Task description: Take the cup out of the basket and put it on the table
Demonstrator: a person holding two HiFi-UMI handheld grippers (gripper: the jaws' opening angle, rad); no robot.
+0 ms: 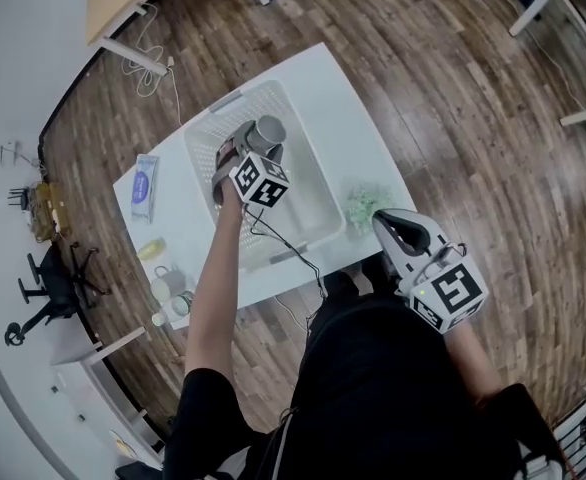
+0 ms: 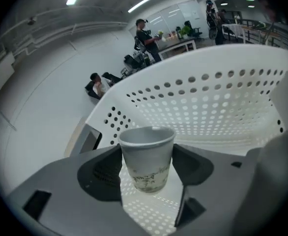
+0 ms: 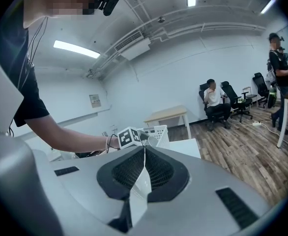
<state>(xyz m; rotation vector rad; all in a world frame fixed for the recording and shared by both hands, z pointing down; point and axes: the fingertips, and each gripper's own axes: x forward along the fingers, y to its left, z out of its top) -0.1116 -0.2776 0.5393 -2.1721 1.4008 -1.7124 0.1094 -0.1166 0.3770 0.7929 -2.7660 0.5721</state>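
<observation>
While the left gripper has its jaws clamped on the sides of the cup, the cup stays upright with its mouth up, which suits a straight lift. It is within the basket, at the far end; the perforated wall shows behind it and it seems to be off the basket floor. The right gripper has its jaws pressed together on nothing and is held near, off the table's right edge, probably to stay clear. Bare table right of the basket looks the likeliest set-down spot.
</observation>
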